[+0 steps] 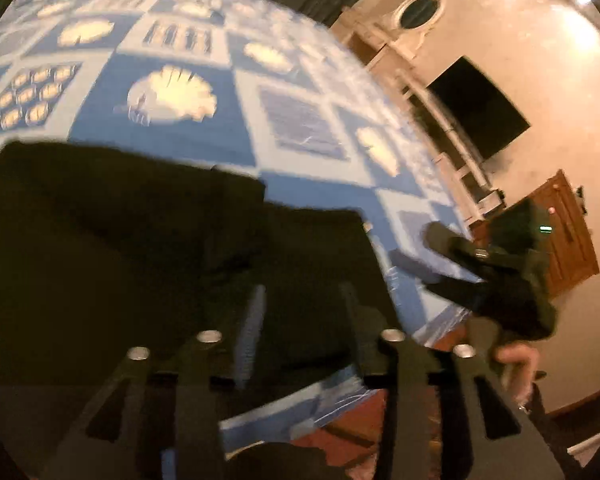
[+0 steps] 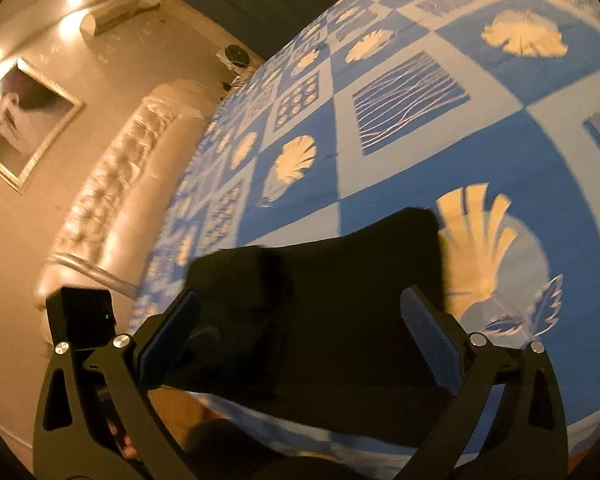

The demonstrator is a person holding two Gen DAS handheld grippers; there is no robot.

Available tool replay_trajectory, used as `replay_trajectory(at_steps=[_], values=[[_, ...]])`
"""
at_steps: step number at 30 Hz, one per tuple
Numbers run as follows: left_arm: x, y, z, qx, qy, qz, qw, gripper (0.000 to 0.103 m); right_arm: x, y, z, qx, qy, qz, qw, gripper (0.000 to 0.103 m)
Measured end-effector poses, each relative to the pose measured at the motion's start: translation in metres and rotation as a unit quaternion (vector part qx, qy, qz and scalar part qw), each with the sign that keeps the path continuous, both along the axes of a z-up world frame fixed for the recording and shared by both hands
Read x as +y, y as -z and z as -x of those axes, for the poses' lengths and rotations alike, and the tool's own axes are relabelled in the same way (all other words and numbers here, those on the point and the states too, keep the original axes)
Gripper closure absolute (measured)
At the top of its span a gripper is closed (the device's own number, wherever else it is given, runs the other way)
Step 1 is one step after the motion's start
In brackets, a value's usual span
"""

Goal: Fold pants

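Black pants (image 1: 120, 240) lie folded into a dark block on the blue patterned bedspread (image 1: 300, 80), near the bed's front edge. My left gripper (image 1: 304, 312) hovers over the right part of that block, its two fingers apart with nothing pinched between them. To the right, my right gripper (image 1: 416, 250) stands open just past the pants' edge, above the spread, with a hand (image 1: 516, 356) on its grip. In the right wrist view the pants (image 2: 340, 260) lie below the wide-open right gripper (image 2: 304, 320); its blue pads (image 2: 428, 340) touch no cloth.
The bedspread (image 2: 420, 140) stretches far beyond the pants. A tufted headboard (image 2: 112, 200) and a framed picture (image 2: 24, 120) stand at the left. A dark screen (image 1: 480, 108) and a wooden door (image 1: 568, 232) are on the wall. Wooden floor (image 1: 360, 432) shows below the bed edge.
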State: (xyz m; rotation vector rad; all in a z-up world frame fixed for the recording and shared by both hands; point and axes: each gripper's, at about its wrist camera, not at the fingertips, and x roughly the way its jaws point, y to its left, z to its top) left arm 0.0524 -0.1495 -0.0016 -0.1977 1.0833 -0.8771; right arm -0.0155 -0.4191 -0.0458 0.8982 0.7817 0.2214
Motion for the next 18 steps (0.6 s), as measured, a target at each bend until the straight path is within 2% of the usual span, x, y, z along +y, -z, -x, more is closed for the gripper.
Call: replay_trajectory(at_steps=[1, 2, 4, 5, 8, 10, 12, 14, 16, 18], values=[[0.007, -0.01, 0.005, -0.021, -0.01, 0.001, 0.9997, 0.037, -0.001, 0.001, -0.001, -0.001, -0.001, -0.017, 1.0, 0.002], [0.013, -0.019, 0.01, -0.039, -0.019, 0.002, 0.9991, 0.032, 0.0, 0.003, -0.001, -0.001, -0.004, -0.041, 0.999, 0.002], [0.04, -0.031, 0.013, -0.07, -0.041, -0.004, 0.9967, 0.03, 0.002, 0.008, -0.004, 0.002, -0.013, -0.08, 0.997, 0.002], [0.051, -0.034, 0.01, -0.079, -0.055, -0.014, 0.9952, 0.024, 0.005, 0.01, -0.005, 0.004, -0.021, -0.096, 0.995, 0.002], [0.1, -0.027, 0.0, -0.089, -0.118, -0.036, 0.9883, 0.021, 0.02, 0.018, -0.019, 0.021, -0.052, -0.113, 0.992, 0.002], [0.132, -0.01, -0.012, -0.056, -0.166, -0.04, 0.9837, 0.021, 0.032, 0.021, -0.026, 0.024, -0.07, -0.111, 0.991, 0.002], [0.166, 0.015, -0.023, 0.006, -0.22, -0.029, 0.9749, 0.021, 0.046, 0.027, -0.034, 0.028, -0.093, -0.113, 0.989, 0.002], [0.189, 0.036, -0.033, 0.061, -0.256, -0.023, 0.9644, 0.021, 0.059, 0.036, -0.043, 0.046, -0.105, -0.094, 0.989, 0.002], [0.197, 0.047, -0.037, 0.086, -0.274, -0.03, 0.9573, 0.021, 0.066, 0.042, -0.048, 0.059, -0.103, -0.062, 0.991, 0.002], [0.201, 0.053, -0.039, 0.094, -0.281, -0.036, 0.9545, 0.021, 0.073, 0.044, -0.05, 0.061, -0.109, -0.048, 0.991, 0.002]])
